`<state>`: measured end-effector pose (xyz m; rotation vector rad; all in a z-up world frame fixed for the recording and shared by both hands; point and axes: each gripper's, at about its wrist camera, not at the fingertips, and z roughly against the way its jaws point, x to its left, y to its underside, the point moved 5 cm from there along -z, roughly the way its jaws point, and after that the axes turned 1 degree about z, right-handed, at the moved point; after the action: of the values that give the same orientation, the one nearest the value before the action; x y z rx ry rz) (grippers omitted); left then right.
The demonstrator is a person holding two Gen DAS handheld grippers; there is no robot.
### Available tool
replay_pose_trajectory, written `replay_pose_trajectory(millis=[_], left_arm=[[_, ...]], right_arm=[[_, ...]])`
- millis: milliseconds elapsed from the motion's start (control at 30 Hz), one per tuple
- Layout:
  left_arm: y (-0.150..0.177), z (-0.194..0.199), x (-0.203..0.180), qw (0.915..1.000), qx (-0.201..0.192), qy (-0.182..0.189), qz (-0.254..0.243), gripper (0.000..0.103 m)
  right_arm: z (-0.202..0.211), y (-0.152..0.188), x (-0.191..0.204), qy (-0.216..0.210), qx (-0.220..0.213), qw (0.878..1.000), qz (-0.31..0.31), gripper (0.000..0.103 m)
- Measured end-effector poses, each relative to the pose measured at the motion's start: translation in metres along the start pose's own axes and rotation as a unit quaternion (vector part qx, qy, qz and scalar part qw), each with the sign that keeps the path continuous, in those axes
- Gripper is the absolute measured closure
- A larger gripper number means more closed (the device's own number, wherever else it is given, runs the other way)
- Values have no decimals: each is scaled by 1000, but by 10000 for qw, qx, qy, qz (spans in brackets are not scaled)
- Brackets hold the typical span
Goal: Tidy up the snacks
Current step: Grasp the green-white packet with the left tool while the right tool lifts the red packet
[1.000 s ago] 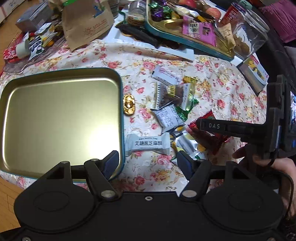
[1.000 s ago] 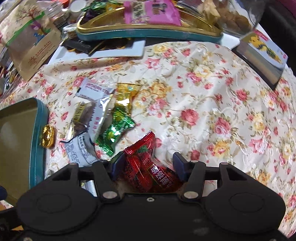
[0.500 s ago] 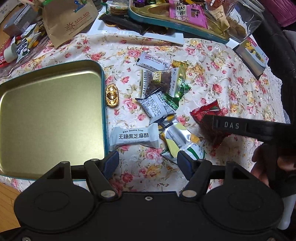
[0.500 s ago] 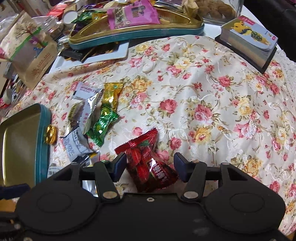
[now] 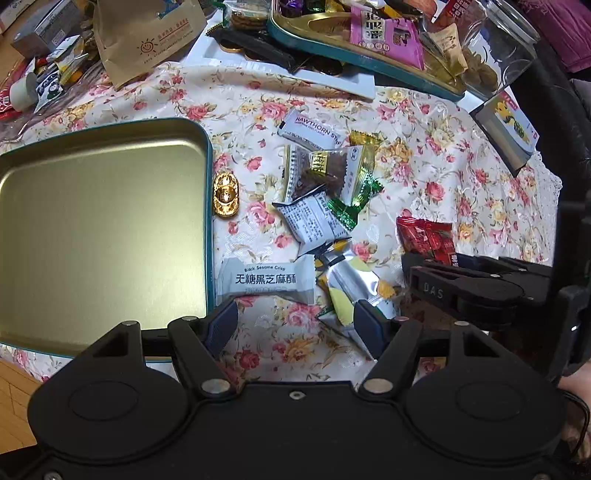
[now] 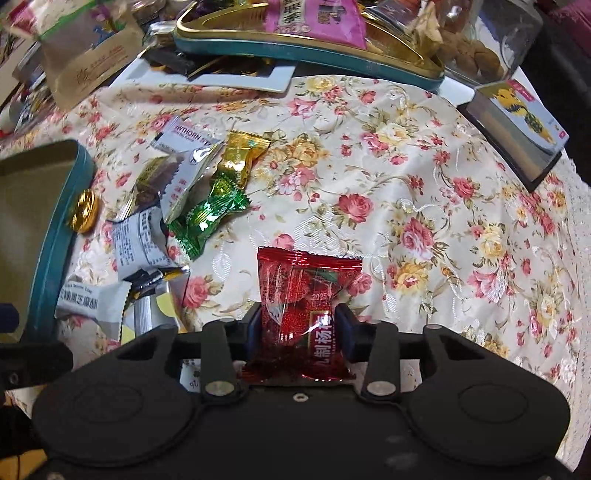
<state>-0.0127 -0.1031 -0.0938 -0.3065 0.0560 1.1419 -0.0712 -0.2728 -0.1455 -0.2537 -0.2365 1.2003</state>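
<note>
Floral cloth with pink and yellow roses (image 6: 424,177) covers the worktop. On it, the right hand-held gripper (image 6: 298,326) is closing its jaws on a red crinkly foil snack packet (image 6: 308,284) printed with strawberries and white Chinese characters; the pads press its sides. A second ago the jaws stood wider around this packet, which lay slanted; it now stands upright between them. The left hand-held gripper (image 5: 295,326) hovers released, jaws wide, with nothing between them, unchanged from before.

Just left of the red packet lies a loose heap of snacks: a green-and-gold foil candy (image 6: 218,199), a white wrapper reading "HAWTHORN" (image 5: 310,127), a grey-white bar reading "Black Sesame Crisp" (image 5: 266,278) above Chinese characters, and a silver-and-yellow sachet (image 5: 351,288). A gold ingot-shaped sweet (image 5: 225,195) sits just beside the rim of an empty teal-edged gold tin tray (image 5: 208,221). Farther back, a second teal tray (image 6: 303,53) holds a pink packet (image 6: 314,18). The right tool's arm reads "DAS".
</note>
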Motion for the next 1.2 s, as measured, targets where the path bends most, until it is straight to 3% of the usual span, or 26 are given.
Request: replay_pose_trajectory(millis=[233, 467, 667, 1200], left_arm=[[-5, -8, -14, 9999, 10, 135, 43, 33], [1, -23, -35, 9997, 139, 111, -172, 33], [11, -38, -49, 9988, 277, -6, -407, 32], [22, -76, -97, 9947, 310, -201, -959, 32]], right_arm=[[29, -19, -33, -113, -280, 9927, -1170, 65], [89, -39, -49, -363, -1051, 9766, -1839, 65], [126, -44, -54, -634, -1464, 9655, -2056, 65], [148, -41, -56, -887, -1623, 9583, -2177, 65]])
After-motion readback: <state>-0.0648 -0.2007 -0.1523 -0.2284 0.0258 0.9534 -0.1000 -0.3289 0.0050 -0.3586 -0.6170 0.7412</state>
